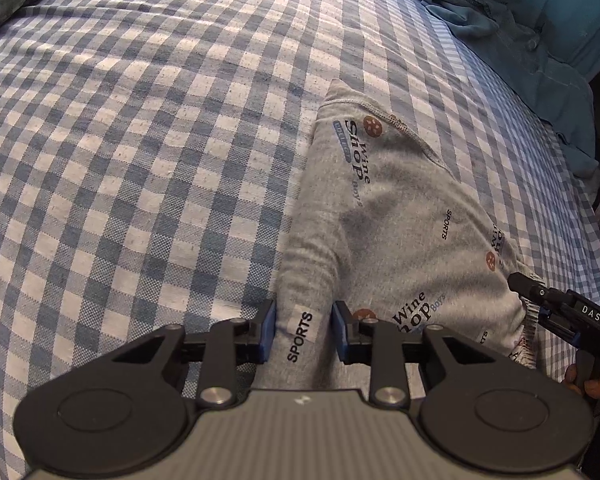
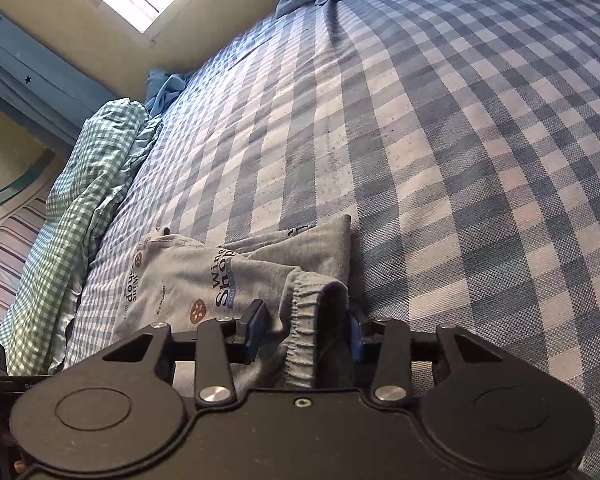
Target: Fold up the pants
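1. Pants [image 1: 384, 216], grey knit with printed lettering, are laid on the blue-and-white checked bedsheet [image 1: 140, 160], part-folded into a compact bundle.
2. A leg fold is straddled by the left gripper [image 1: 303, 330], its jaws partly open; whether the blue pads [image 1: 269, 332] actually press the cloth cannot be told. Judged: a hold for the next fold.
3. The gathered elastic waistband [image 2: 304, 320] is bracketed by the right gripper [image 2: 305, 330], jaws partly open, fabric bunched between them, seemingly to lift that edge.
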Demonstrator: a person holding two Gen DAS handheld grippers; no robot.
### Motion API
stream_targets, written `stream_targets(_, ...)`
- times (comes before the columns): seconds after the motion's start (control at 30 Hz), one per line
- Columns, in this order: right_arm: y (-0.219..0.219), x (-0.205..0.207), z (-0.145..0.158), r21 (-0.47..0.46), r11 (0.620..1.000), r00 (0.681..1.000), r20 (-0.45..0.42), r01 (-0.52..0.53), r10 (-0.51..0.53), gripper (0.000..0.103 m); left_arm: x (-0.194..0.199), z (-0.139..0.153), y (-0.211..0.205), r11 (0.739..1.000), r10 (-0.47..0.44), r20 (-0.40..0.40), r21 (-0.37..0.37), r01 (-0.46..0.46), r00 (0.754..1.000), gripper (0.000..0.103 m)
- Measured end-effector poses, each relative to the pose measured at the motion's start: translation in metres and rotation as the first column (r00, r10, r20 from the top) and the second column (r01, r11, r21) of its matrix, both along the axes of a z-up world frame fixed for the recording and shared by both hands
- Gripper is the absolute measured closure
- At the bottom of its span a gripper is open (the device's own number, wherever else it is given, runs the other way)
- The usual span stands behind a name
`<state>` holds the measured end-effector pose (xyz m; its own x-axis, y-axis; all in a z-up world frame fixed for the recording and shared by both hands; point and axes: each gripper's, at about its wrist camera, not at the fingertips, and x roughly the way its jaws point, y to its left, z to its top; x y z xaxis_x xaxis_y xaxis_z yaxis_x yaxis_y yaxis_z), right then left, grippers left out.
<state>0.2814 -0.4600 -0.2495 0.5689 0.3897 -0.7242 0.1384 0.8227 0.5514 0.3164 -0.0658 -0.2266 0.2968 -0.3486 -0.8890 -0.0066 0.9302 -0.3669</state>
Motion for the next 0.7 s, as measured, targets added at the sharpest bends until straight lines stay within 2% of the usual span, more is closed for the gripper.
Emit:
stream_targets(0.23,0.015,0.001,0.005,-0.087,0.996,1.000,0.010,-0.013,0.014,0.072,0.001,0.004,-0.007,0.999,-0.023,0.014,0.031,0.022,1.000,0.078)
stream_targets(0.3,0.012,0.001,0.006,-0.086,0.996,1.000,0.010,-0.011,0.012,0.078,0.001,0.003,-0.004,1.000,-0.016,0.017,0.013,0.016,1.000,0.079)
stream_targets(0.43,0.009,0.002,0.008,-0.096,0.995,1.000,0.004,-0.019,0.019,0.084,-0.002,0.006,0.009,1.000,0.000,0.018,-0.028,0.000,1.000,0.082)
stream_targets(0.47,0.010,0.003,0.010,-0.122,0.992,1.000,0.000,-0.030,0.030,0.082,-0.002,0.007,0.009,1.000,-0.007,0.022,-0.028,0.007,1.000,0.082)
stream_targets(0.53,0.022,0.007,0.021,-0.275,0.960,0.998,-0.001,-0.055,0.057,0.062,-0.002,0.010,0.009,1.000,-0.015,0.034,0.000,0.015,0.999,0.073)
stream_targets(0.57,0.029,0.009,0.028,-0.366,0.930,0.998,0.019,-0.045,0.055,0.041,-0.002,0.009,0.009,1.000,-0.013,0.033,0.015,0.012,0.999,0.070)
stream_targets(0.6,0.038,0.012,0.036,-0.438,0.898,0.995,0.058,-0.042,0.075,0.037,-0.002,0.007,0.010,1.000,-0.008,0.026,0.017,0.008,1.000,0.064)
stream_targets(0.63,0.048,0.018,0.041,-0.457,0.886,0.986,0.094,-0.080,0.137,0.038,-0.002,0.004,0.012,1.000,0.003,0.016,0.009,-0.004,1.000,0.063)
stream_targets(0.7,0.071,0.042,0.044,-0.439,0.876,0.954,0.115,-0.201,0.277,0.040,-0.005,-0.001,0.016,0.999,0.029,0.012,-0.013,-0.029,1.000,0.060)
